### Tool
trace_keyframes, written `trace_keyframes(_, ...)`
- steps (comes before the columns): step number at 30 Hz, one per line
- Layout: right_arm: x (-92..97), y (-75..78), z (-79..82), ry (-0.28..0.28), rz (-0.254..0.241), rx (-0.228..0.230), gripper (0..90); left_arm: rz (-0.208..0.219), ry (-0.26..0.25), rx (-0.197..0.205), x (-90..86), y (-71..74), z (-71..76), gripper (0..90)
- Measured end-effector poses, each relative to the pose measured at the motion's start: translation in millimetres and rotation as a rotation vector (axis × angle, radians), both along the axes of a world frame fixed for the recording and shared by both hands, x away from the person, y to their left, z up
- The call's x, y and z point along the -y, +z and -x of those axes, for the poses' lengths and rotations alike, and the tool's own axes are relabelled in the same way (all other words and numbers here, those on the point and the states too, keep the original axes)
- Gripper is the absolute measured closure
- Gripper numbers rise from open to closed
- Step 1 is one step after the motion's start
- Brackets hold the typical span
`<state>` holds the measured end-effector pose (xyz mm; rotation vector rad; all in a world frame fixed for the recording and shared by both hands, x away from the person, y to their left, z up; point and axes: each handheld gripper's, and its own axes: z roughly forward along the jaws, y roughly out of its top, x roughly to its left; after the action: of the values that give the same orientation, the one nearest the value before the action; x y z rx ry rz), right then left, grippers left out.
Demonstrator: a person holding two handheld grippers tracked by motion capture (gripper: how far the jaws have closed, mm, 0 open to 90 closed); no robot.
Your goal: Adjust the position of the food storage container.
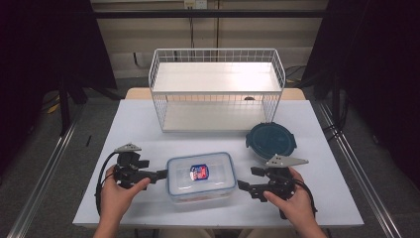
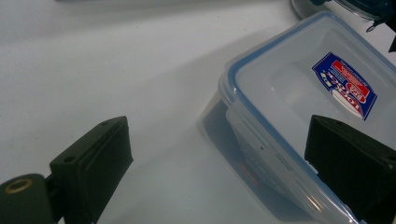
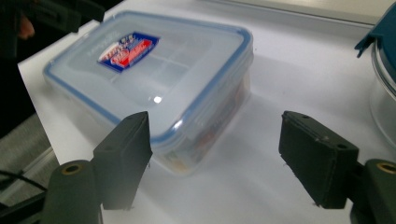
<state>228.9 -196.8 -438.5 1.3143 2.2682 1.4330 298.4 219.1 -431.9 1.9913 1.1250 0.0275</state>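
One rectangular clear food box (image 1: 200,174) with blue-rimmed snap lid, near the desk's (image 1: 148,134) front edge, contents unclear. One round dark-lidded container (image 1: 271,140) toward the right edge. One white wire basket (image 1: 217,89) at the back, nothing inside. Left gripper (image 1: 161,174) open at the box's left end; right gripper (image 1: 242,187) open, just beside its right end.

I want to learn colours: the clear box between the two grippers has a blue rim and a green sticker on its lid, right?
Not quite. The sticker on the clear box is blue and red, not green, as the high view shows. The rim is blue, and the box does sit between the two grippers.
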Motion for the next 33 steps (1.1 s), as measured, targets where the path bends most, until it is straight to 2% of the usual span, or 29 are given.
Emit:
trace_keyframes(1,-1.0,-0.2,-2.8,0.001,-0.035,-0.029,30.3,0.008,0.002,-0.008,-0.1,-0.6,1.1,7.0)
trace_keyframes(3,-2.7,-1.0,-5.5,0.001,-0.030,-0.035,30.4,0.008,0.003,-0.009,-0.3,-0.7,1.7,7.0)
trace_keyframes(5,-4.5,-1.6,-8.3,-0.016,-0.063,-0.052,30.5,0.010,-0.003,-0.017,0.0,-1.2,3.5,7.1)
trace_keyframes(6,-4.5,-1.6,-8.3,-0.016,-0.063,-0.052,30.5,0.010,-0.003,-0.017,0.0,-1.2,3.5,7.2)
trace_keyframes(7,-6.3,-2.5,-11.9,-0.019,-0.087,-0.067,31.8,0.006,-0.005,-0.017,0.9,-2.3,4.5,7.4)
trace_keyframes(8,-6.3,-2.5,-11.9,-0.019,-0.087,-0.067,31.8,0.006,-0.005,-0.017,0.9,-2.3,4.5,7.4)
trace_keyframes(10,-8.5,-3.3,-16.1,-0.034,-0.113,-0.102,32.0,0.004,-0.010,-0.017,1.5,-3.0,5.4,7.5)
trace_keyframes(12,-11.8,-4.2,-20.0,-0.057,-0.153,-0.119,33.3,0.025,-0.011,-0.026,1.3,-3.6,6.7,8.6)
trace_keyframes(15,-13.8,-5.0,-22.9,-0.065,-0.163,-0.129,33.1,0.014,-0.018,-0.029,-0.2,-4.2,7.4,9.3)
trace_keyframes(19,-16.8,-9.8,-29.7,-0.088,-0.165,-0.128,33.6,0.038,-0.011,-0.040,-0.5,-6.0,10.1,11.4)
trace_keyframes(21,-17.5,-11.8,-31.3,-0.096,-0.163,-0.155,33.5,0.039,-0.010,-0.028,0.5,-6.1,12.2,11.6)
trace_keyframes(23,-18.1,-14.5,-32.6,-0.110,-0.154,-0.159,34.3,0.042,-0.015,-0.024,2.3,-7.0,13.5,12.3)
trace_keyframes(26,-19.4,-16.9,-33.5,-0.099,-0.161,-0.184,34.5,0.038,-0.027,-0.028,5.9,-8.1,15.1,13.1)
trace_keyframes(30,-21.9,-18.6,-33.9,-0.101,-0.169,-0.198,34.6,0.050,-0.030,-0.033,9.1,-8.6,17.5,14.3)
trace_keyframes(33,-21.6,-19.2,-34.1,-0.104,-0.184,-0.210,35.6,0.085,-0.020,-0.043,10.2,-11.8,18.7,14.9)
